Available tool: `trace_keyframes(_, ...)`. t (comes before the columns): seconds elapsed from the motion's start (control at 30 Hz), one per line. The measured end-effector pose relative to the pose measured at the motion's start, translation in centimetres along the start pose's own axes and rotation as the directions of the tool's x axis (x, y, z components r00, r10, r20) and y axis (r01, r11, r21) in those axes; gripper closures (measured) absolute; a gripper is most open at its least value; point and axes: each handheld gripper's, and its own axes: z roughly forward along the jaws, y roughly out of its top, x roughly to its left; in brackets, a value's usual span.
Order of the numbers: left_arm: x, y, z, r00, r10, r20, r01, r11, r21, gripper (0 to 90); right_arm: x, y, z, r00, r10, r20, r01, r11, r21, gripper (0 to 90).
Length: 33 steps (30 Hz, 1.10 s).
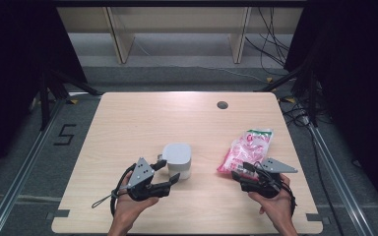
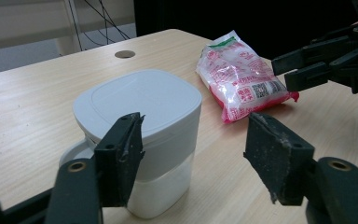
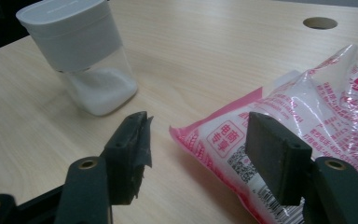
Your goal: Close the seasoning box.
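On the pale wooden bench (image 1: 142, 123) stood a white, square-shouldered plastic canister with a flat lid and a clear lower part (image 1: 177, 160), upright near the middle of the front half, with a layer of white powder visible in its bottom. The left hand-held gripper (image 1: 168, 173) lay just beside it on the person's side, its jaws standing wide; in the left gripper view one black jaw showed in front of the canister's near wall and the other stood well off to the side over bare wood, so nothing was squeezed between the pads. To the right of the canister, apart from it, a pink and white crinkly plastic pouch with red print and a barcode (image 1: 246, 150) lay flat on the bench, its far end pointing away from the person. The right hand-held gripper (image 1: 245, 172) sat at the pouch's near end with its jaws also wide; in the right gripper view the pouch's near corner lay between and under the two black pads (image 3: 274, 156), and I could not tell whether either touched the film. Both hands rested low at the front edge, a black cable looping from the left one. A small round hole (image 1: 222, 104) was cut in the bench near its far edge.
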Motion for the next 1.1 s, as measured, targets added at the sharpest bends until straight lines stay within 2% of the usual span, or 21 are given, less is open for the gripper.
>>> trace_keyframes(0.07,-0.1,-0.1,0.1,0.9999,-0.001,0.011,0.001,0.9999,-0.011,33.4,0.1,-0.1,0.1,1.0,0.003,-0.004,-0.003,1.0,-0.008,39.6)
trace_keyframes(0.1,-0.1,-0.2,0.0,0.9999,0.008,0.011,-0.008,0.9999,-0.009,32.8,0.4,0.0,-0.1,0.9994,0.035,0.0,-0.035,0.999,0.019,39.5)
trace_keyframes(0.23,-0.3,-0.5,0.0,1.0,-0.005,0.007,0.005,1.0,0.0,31.9,0.6,-0.2,0.0,0.9995,0.028,-0.016,-0.028,1.0,0.0,38.3)
trace_keyframes(0.27,-0.2,-0.6,0.1,0.9998,0.013,0.017,-0.013,0.9999,-0.009,31.4,0.6,-0.2,-0.1,0.9997,0.022,-0.013,-0.022,1.0,0.018,38.2)
trace_keyframes(0.33,-0.4,-0.9,0.1,0.9999,-0.009,0.007,0.009,1.0,0.002,31.0,0.5,-0.2,0.0,0.9997,-0.01,-0.023,0.01,1.0,0.003,38.0)
trace_keyframes(0.37,-0.5,-1.0,0.2,0.9996,-0.024,0.017,0.025,0.9996,-0.01,30.7,0.6,-0.3,0.0,0.9997,-0.016,-0.018,0.016,1.0,0.001,38.0)
trace_keyframes(0.4,-0.5,-1.1,0.2,0.9998,-0.019,0.01,0.019,0.9998,0.001,30.6,0.8,-0.3,0.0,0.999,0.014,-0.043,-0.013,1.0,0.01,38.0)
trace_keyframes(0.43,-0.4,-1.1,0.3,0.9997,0.007,0.024,-0.007,1.0,-0.003,30.5,0.7,-0.3,0.0,0.9998,-0.007,-0.021,0.007,1.0,0.018,38.0)
trace_keyframes(0.5,-0.5,-1.2,0.3,0.9997,0.018,0.019,-0.018,0.9998,0.005,30.3,0.8,-0.3,0.0,0.9994,-0.01,-0.034,0.011,1.0,0.011,38.0)
trace_keyframes(0.53,-0.5,-1.3,0.3,0.9997,0.016,0.017,-0.016,0.9999,0.005,30.2,1.1,-0.4,-0.1,0.9992,0.025,-0.032,-0.024,1.0,0.02,37.9)
trace_keyframes(0.57,-0.8,-1.5,0.4,0.9998,-0.015,0.014,0.015,0.9999,0.0,30.1,1.0,-0.4,-0.1,0.999,0.008,-0.044,-0.007,1.0,0.027,37.9)
trace_keyframes(0.6,-0.8,-1.6,0.5,0.9997,-0.016,0.018,0.016,0.9999,-0.004,30.0,1.3,-0.5,-0.1,0.9978,0.042,-0.051,-0.041,0.999,0.031,37.9)
trace_keyframes(0.63,-0.9,-1.6,0.4,0.9998,-0.01,0.015,0.01,1.0,-0.002,29.8,1.2,-0.5,-0.1,0.9989,0.013,-0.044,-0.012,1.0,0.023,37.9)
trace_keyframes(0.67,-0.9,-1.6,0.4,0.9999,-0.006,0.012,0.006,1.0,0.008,29.7,1.3,-0.5,-0.2,0.9988,0.019,-0.045,-0.017,0.999,0.046,37.8)
trace_keyframes(0.7,-1.0,-1.7,0.4,0.9999,-0.01,0.013,0.01,1.0,0.001,29.7,1.2,-0.5,-0.1,0.9987,0.007,-0.05,-0.005,0.999,0.038,37.8)
trace_keyframes(0.77,-1.1,-1.8,0.4,0.9999,0.01,0.011,-0.01,0.9999,0.005,29.6,1.4,-0.5,-0.2,0.9982,0.019,-0.057,-0.017,0.999,0.041,37.8)
trace_keyframes(0.8,-1.3,-2.0,0.5,0.9999,-0.008,0.012,0.008,0.9999,-0.007,29.6,1.3,-0.6,-0.1,0.9977,0.01,-0.068,-0.007,0.999,0.036,37.7)
trace_keyframes(0.83,-1.3,-2.0,0.5,1.0,0.004,0.005,-0.004,1.0,0.004,29.5,1.3,-0.6,-0.2,0.9981,-0.004,-0.062,0.007,0.999,0.043,37.7)
trace_keyframes(0.93,-1.6,-2.3,0.6,0.9999,-0.003,0.011,0.003,1.0,0.002,29.5,1.6,-0.7,-0.2,0.9975,0.03,-0.064,-0.027,0.998,0.048,37.7)
trace_keyframes(0.97,-1.7,-2.4,0.6,1.0,-0.004,0.007,0.004,1.0,0.007,29.6,1.4,-0.7,-0.1,0.9987,-0.002,-0.051,0.004,0.999,0.04,37.6)
trace_keyframes(1.1,-2.0,-2.8,0.7,1.0,-0.001,0.01,0.001,1.0,0.003,29.6,1.5,-0.9,-0.2,0.9967,0.01,-0.081,-0.005,0.999,0.051,36.7)
